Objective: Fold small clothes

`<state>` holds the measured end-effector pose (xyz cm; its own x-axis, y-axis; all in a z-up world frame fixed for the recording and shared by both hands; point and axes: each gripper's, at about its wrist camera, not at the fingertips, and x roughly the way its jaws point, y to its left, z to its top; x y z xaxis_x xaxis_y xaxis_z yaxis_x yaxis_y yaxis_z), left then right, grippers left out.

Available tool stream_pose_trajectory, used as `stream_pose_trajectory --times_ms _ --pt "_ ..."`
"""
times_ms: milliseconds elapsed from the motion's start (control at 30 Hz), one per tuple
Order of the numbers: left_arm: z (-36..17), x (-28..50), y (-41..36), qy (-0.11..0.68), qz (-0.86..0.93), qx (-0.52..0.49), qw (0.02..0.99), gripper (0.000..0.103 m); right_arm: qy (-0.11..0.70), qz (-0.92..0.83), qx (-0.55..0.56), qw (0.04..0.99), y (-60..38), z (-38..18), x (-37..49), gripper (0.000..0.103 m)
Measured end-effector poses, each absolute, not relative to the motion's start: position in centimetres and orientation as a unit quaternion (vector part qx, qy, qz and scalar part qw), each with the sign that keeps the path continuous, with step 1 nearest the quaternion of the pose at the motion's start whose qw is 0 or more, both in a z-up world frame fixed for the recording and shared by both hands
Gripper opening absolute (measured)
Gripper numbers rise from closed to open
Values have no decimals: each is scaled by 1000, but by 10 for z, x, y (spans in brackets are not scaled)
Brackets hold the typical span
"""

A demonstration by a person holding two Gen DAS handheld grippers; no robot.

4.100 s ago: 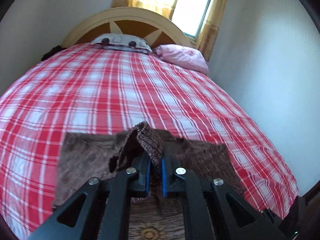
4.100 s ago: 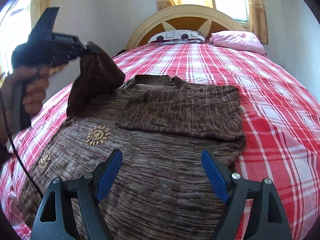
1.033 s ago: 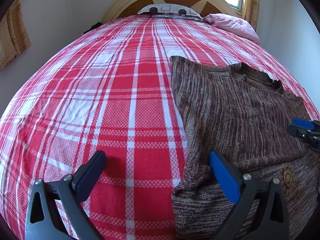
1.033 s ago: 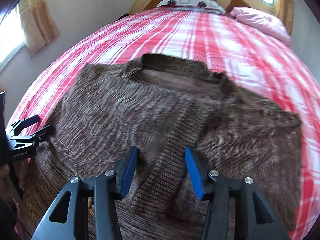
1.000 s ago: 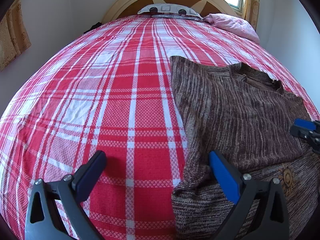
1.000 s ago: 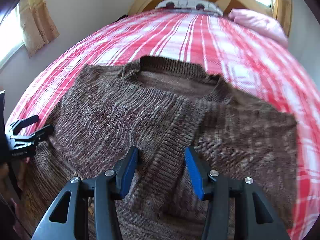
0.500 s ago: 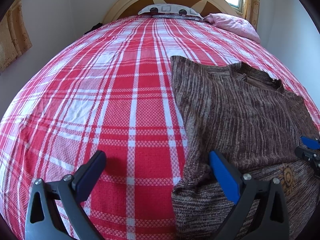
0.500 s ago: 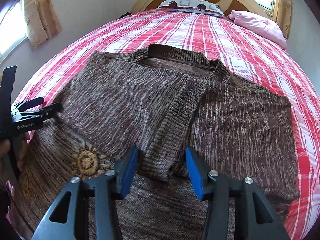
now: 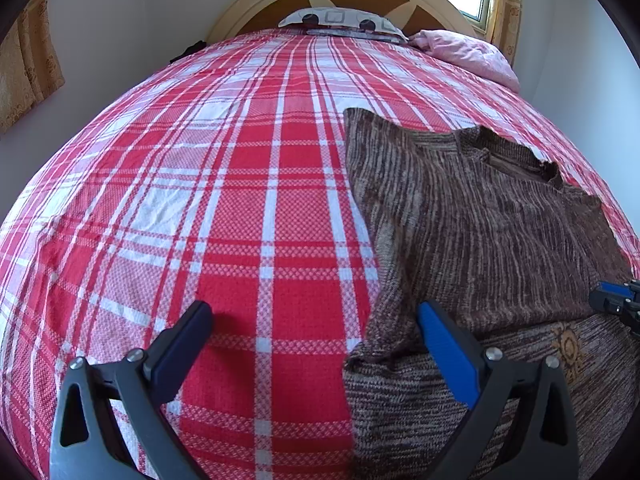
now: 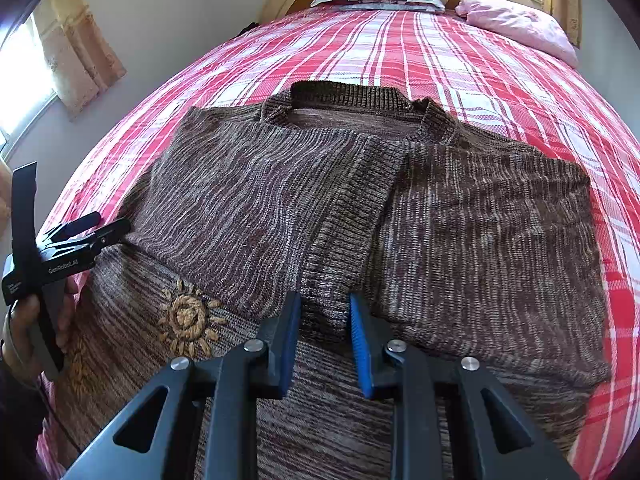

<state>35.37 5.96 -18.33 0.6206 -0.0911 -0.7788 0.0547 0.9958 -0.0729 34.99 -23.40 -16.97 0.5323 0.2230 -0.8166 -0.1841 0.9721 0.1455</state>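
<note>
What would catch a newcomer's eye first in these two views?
The brown knit sweater lies on the red plaid bedspread with both sleeves folded in. The right gripper is closing around the ribbed cuff at its middle, while the left gripper gapes over the sweater's edge.

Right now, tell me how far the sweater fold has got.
Done: both sleeves lie folded across the brown sweater's chest, on the plaid bedspread. In hand: the right gripper is closing around the left sleeve's ribbed cuff; the left gripper hangs open at the sweater's edge. Left: the hem has not been folded up.
</note>
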Motion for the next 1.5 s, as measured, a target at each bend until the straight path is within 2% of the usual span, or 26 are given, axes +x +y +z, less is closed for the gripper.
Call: stream_pose_trajectory --times_ms 100,167,367,400,433,533,800,867,900,933,1000,1200,1300,1400,1500 --pt "-183 352 59 434 -39 -18 900 103 469 146 25 871 -238 -162 353 26" --pt "-183 352 58 433 -38 -16 900 103 449 143 41 881 -247 -152 362 31" --pt "-184 353 58 433 -38 -18 900 103 446 80 74 888 -264 -159 421 31" --pt "-184 353 58 434 -39 -19 900 103 452 79 85 884 -266 -165 429 30" --pt "-184 354 58 434 -39 -20 900 103 455 85 96 881 -267 -169 436 13" --pt "-184 354 59 433 -39 -21 900 103 440 52 38 896 -254 -168 443 2" --pt "-182 353 60 430 -39 -21 902 103 432 62 63 897 -279 -166 437 2" --pt "-179 349 64 419 -27 -27 907 103 428 54 52 901 -281 -163 426 5" --pt "-176 346 65 407 -18 -28 913 103 423 53 42 904 -281 -159 418 12" --pt "-172 341 66 393 -9 -29 919 103 417 61 37 906 -278 -154 413 31" --pt "-167 336 70 372 -9 -41 927 103 400 91 42 911 -267 -143 410 57" --pt "-166 332 80 363 -33 -74 928 103 386 210 19 898 -164 -126 425 58" --pt "-185 354 75 434 -9 -61 899 103 387 253 -21 886 -102 -137 434 58" --pt "-185 356 70 439 1 -44 898 103 436 201 -106 871 -52 -175 456 58" --pt "-185 355 71 435 -2 -49 899 103 429 188 -85 880 -55 -176 458 60"
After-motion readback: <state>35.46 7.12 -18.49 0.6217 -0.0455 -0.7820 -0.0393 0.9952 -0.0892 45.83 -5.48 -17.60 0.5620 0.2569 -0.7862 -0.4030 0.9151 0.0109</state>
